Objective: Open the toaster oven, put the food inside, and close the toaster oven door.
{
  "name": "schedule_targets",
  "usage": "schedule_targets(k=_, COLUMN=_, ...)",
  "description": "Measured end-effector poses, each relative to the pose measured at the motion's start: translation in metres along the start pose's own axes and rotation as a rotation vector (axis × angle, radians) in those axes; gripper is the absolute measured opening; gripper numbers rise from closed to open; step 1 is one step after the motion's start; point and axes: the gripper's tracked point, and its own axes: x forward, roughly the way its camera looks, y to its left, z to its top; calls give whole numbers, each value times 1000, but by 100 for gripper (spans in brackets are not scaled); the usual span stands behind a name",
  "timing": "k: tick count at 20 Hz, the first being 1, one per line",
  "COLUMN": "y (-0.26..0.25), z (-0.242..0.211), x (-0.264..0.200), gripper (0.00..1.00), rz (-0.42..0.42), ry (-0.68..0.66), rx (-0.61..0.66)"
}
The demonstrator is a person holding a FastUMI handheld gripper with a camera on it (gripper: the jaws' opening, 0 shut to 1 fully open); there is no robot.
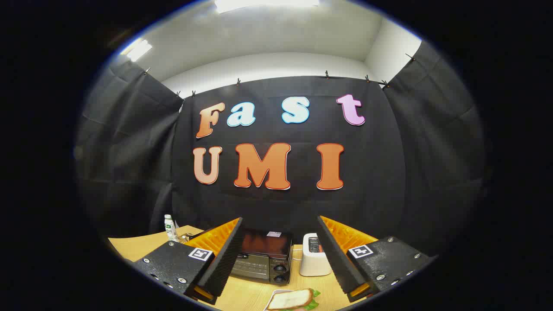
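Gripper held above the desk, fingers spread wide, nothing between them. Toaster oven sits toward the desk's back edge, just ahead of the fingers, door shut, two knobs on its right side. White toaster stands just beside it, on its right. Sandwich with lettuce lies on a plate at the near edge. A small bottle stands at the back left corner.
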Motion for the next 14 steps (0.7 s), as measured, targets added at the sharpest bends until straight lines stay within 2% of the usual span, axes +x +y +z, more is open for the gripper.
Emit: schedule_targets(k=14, y=20, z=-6, x=6, gripper=98, rz=26, ry=26, rx=0)
